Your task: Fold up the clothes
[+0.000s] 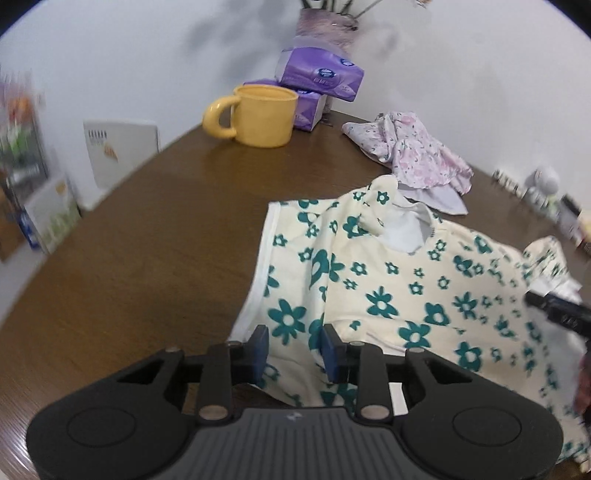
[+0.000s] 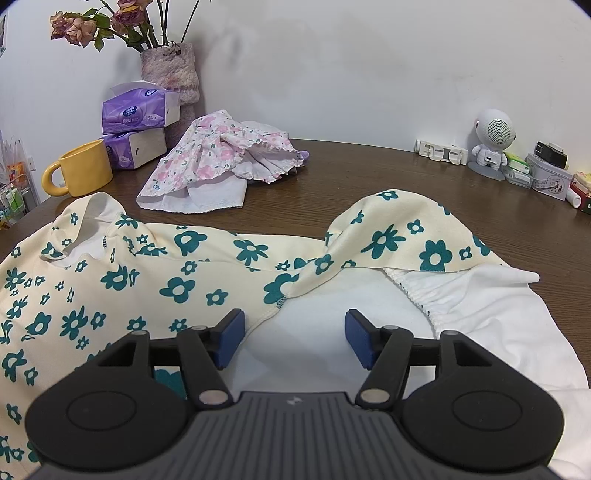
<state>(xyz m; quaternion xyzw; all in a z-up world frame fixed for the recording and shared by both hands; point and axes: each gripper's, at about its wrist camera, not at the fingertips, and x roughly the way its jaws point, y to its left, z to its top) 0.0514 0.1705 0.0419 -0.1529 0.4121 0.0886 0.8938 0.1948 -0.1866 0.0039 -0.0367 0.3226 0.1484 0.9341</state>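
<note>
My left gripper (image 1: 294, 349) straddles the shirt (image 1: 388, 280) hem unclenched, right gripper (image 2: 294, 339) released over its sleeve (image 2: 399, 236); I'd clamp next, then fold.

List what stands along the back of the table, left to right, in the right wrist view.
Yellow mug → purple tissue packs → vase → pink floral garment → white robot-shaped speaker → small tin.

I see a dark wood table (image 2: 369, 173) pushed against a plain white wall (image 2: 332, 66). Soft, even light falls on it; faint shadows of the flowers (image 2: 92, 22) lie on the wall behind the vase (image 2: 173, 70). Left of the table, blurred shelves (image 1: 22, 155) stand beside a white panel (image 1: 122, 147).
</note>
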